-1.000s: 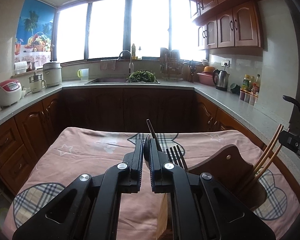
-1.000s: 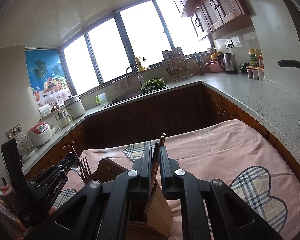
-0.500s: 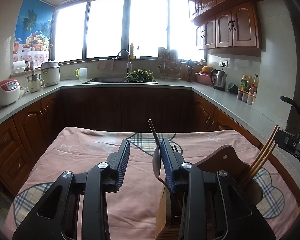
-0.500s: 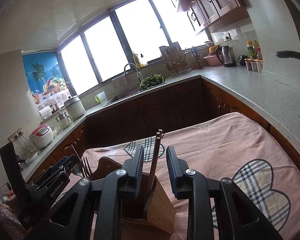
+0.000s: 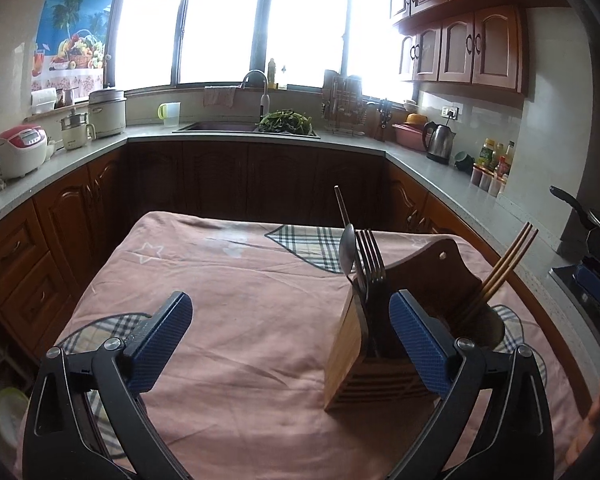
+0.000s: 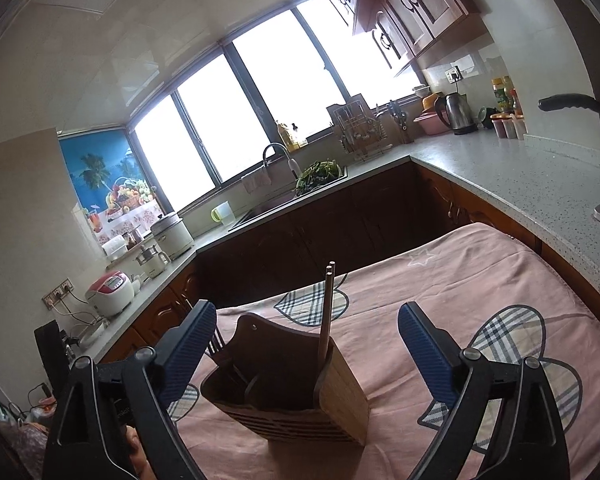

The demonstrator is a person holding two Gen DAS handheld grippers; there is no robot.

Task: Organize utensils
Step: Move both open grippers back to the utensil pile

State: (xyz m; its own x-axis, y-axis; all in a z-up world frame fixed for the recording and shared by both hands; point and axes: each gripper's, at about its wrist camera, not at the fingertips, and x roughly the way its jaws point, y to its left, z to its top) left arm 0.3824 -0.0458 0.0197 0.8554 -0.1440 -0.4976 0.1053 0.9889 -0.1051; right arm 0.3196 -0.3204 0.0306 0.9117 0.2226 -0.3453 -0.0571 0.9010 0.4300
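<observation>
A wooden utensil holder (image 5: 356,344) stands on the pink cloth. In it stand a spoon (image 5: 347,248), a fork (image 5: 370,256) and brown chopsticks (image 5: 508,264). My left gripper (image 5: 294,340) has its jaws opening wide, nothing touching its blue pads; the holder stands just behind its right finger (image 5: 420,344). In the right wrist view the holder (image 6: 340,396) sits low in the middle with the chopsticks (image 6: 326,312) upright at its near corner. My right gripper (image 6: 306,348) is opening too, its pads well clear of the holder and chopsticks.
The table is covered by a pink cloth (image 5: 228,288) with plaid hearts. Grey counters (image 6: 520,168) run round it on three sides, carrying a rice cooker (image 5: 18,152), a sink (image 5: 220,126) and a kettle (image 5: 440,142). A hand (image 5: 596,404) shows at the lower right edge.
Both grippers went from shut to wide open. The left one let go of the spoon, the right one of the chopsticks, and both drew back from the holder.
</observation>
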